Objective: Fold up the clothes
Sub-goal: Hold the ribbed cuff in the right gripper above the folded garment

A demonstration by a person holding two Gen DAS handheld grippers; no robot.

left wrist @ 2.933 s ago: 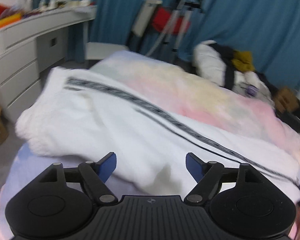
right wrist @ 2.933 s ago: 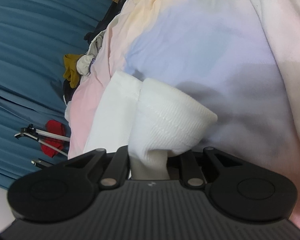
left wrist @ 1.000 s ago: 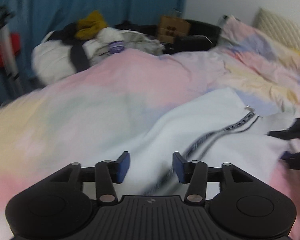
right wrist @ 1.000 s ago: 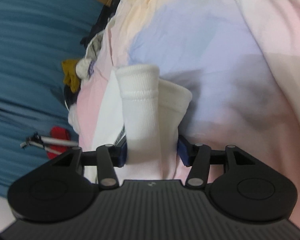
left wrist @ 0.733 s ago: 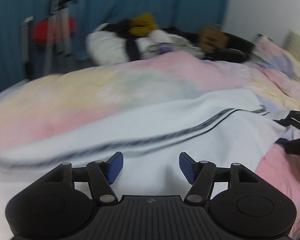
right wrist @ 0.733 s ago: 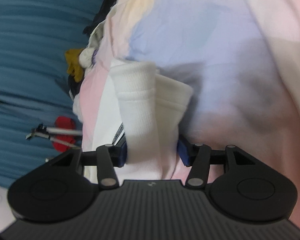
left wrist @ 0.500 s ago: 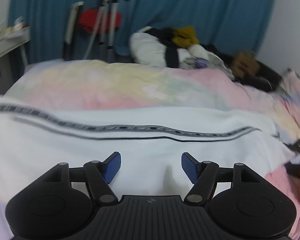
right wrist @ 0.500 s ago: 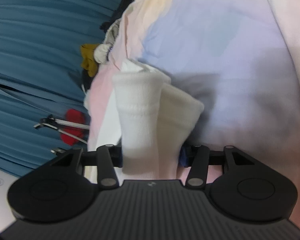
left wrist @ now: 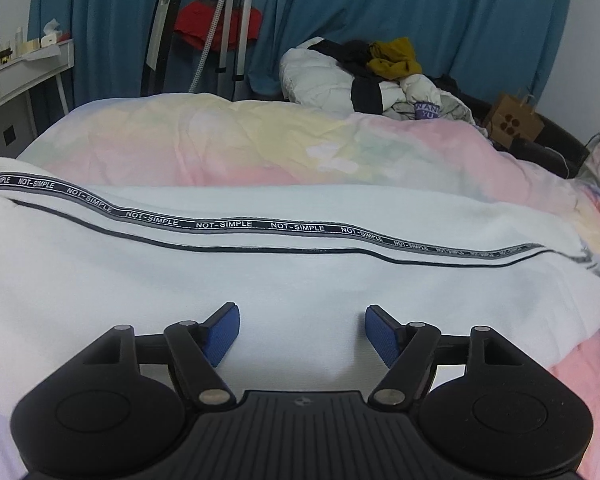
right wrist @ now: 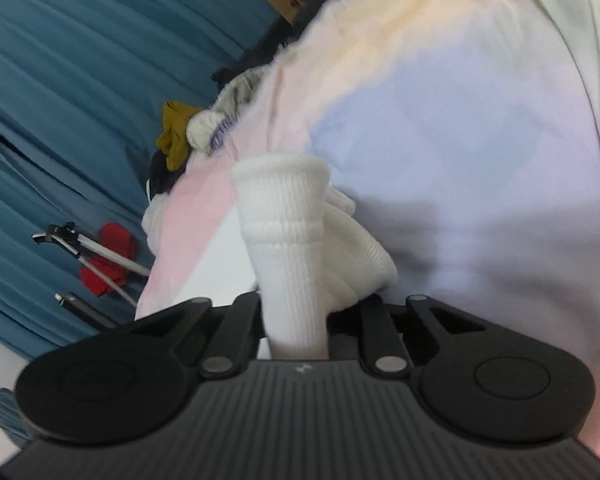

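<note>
1. because the right gripper [right wrist: 294, 316] clenches only a bunched ribbed cuff [right wrist: 284, 216] of the white garment [left wrist: 284, 280], the thick knit could slide out from between the jaws if it is pulled hard, and the sleeve would drop back in a heap.
2. while the left gripper [left wrist: 302, 334] is released, jaws wide apart and grasping nothing, no hand pins the body of the garment; my judgement is that any drag from the right side would shift the whole piece across the bed [left wrist: 228, 140] and skew the fold line.
3. the garment lies spread across the pastel bed cover, its black lettered stripe [left wrist: 260, 226] running side to side, slightly wavy; wrinkles there would likely be pressed into the fold if not smoothed first.
4. the soft, uneven bed gives little backing, so a crease may not hold.
5. pose: the left gripper hovers low just over the near part of the white fabric, pointing level across the bed toward the blue curtain [left wrist: 380, 8] and the clothes pile [left wrist: 364, 76]; whether its fingertips touch the cloth i cannot tell.
6. pose: the right gripper is rolled well to one side, the bed seen tilted, the cuff standing up out of its jaws.
</note>
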